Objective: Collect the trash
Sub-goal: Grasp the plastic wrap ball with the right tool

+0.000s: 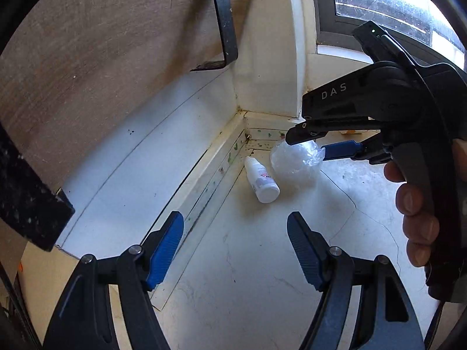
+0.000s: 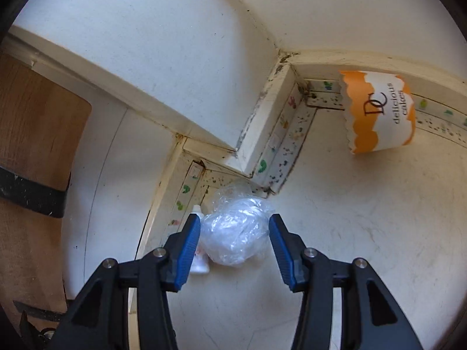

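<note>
A crumpled clear plastic wad (image 2: 236, 233) lies on the white floor in a wall corner. My right gripper (image 2: 235, 230) is open, its blue fingers (image 2: 191, 248) on either side of the wad; I cannot tell if they touch it. In the left wrist view the wad (image 1: 294, 160) sits under the right gripper (image 1: 309, 145). A small white dropper bottle (image 1: 262, 180) lies beside the wad, partly hidden behind the right gripper's left finger in the right wrist view (image 2: 200, 262). My left gripper (image 1: 235, 233) is open and empty, short of the bottle.
An orange and white paper cake cup (image 2: 379, 110) lies on its side by the skirting at the right. A wooden table with black metal legs (image 1: 224, 20) stands at the left. A window (image 1: 379, 0) is above the corner. Stained skirting (image 2: 277, 145) lines the walls.
</note>
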`<move>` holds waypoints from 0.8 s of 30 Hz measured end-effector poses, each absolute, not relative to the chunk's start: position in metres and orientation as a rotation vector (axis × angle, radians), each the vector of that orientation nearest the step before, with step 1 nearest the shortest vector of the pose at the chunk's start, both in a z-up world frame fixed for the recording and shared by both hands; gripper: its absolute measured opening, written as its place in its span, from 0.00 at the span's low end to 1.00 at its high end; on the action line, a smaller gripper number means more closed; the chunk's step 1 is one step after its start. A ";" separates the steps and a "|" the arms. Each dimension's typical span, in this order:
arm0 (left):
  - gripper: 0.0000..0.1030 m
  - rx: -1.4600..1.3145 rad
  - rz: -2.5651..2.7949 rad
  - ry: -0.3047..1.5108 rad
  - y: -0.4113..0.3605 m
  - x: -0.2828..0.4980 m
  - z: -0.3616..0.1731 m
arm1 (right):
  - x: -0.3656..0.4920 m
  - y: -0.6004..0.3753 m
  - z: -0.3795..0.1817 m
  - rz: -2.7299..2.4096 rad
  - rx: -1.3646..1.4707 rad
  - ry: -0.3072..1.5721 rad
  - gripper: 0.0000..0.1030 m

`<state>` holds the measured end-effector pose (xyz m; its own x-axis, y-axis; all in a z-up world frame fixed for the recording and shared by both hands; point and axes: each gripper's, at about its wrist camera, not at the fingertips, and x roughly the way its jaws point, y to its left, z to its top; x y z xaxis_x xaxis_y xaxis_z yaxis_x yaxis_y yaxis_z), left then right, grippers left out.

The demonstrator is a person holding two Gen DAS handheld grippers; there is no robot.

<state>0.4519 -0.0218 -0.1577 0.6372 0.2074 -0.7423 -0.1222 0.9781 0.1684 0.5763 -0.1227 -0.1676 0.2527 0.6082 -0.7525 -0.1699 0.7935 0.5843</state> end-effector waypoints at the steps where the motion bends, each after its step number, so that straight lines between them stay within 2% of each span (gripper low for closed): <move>1: 0.70 0.105 0.188 0.859 -0.022 0.453 -0.158 | 0.576 -0.122 -0.169 0.549 0.429 1.213 0.53; 4: 0.70 0.095 0.183 0.853 -0.023 0.452 -0.154 | 0.579 -0.123 -0.174 0.542 0.454 1.227 0.59; 9: 0.70 0.084 0.180 0.856 -0.025 0.459 -0.152 | 0.579 -0.121 -0.179 0.587 0.489 1.255 0.59; 10: 0.70 0.082 0.181 0.853 -0.025 0.460 -0.151 | 0.579 -0.120 -0.180 0.603 0.500 1.260 0.56; 11: 0.70 0.081 0.180 0.850 -0.026 0.461 -0.151 | 0.578 -0.120 -0.181 0.630 0.519 1.261 0.44; 14: 0.70 0.072 0.171 0.857 -0.029 0.466 -0.151 | 0.572 -0.130 -0.171 0.611 0.506 1.218 0.38; 21: 0.70 0.092 0.197 0.860 -0.043 0.486 -0.154 | 0.543 -0.189 -0.141 0.549 0.567 1.087 0.38; 24: 0.64 0.080 0.212 0.886 -0.045 0.503 -0.159 | 0.530 -0.207 -0.138 0.539 0.589 1.066 0.38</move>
<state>0.5030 -0.0450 -0.1588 0.6132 0.2165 -0.7597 -0.1508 0.9761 0.1565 0.5298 -0.2066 -0.1377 0.3860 0.6634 -0.6410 -0.1233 0.7257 0.6768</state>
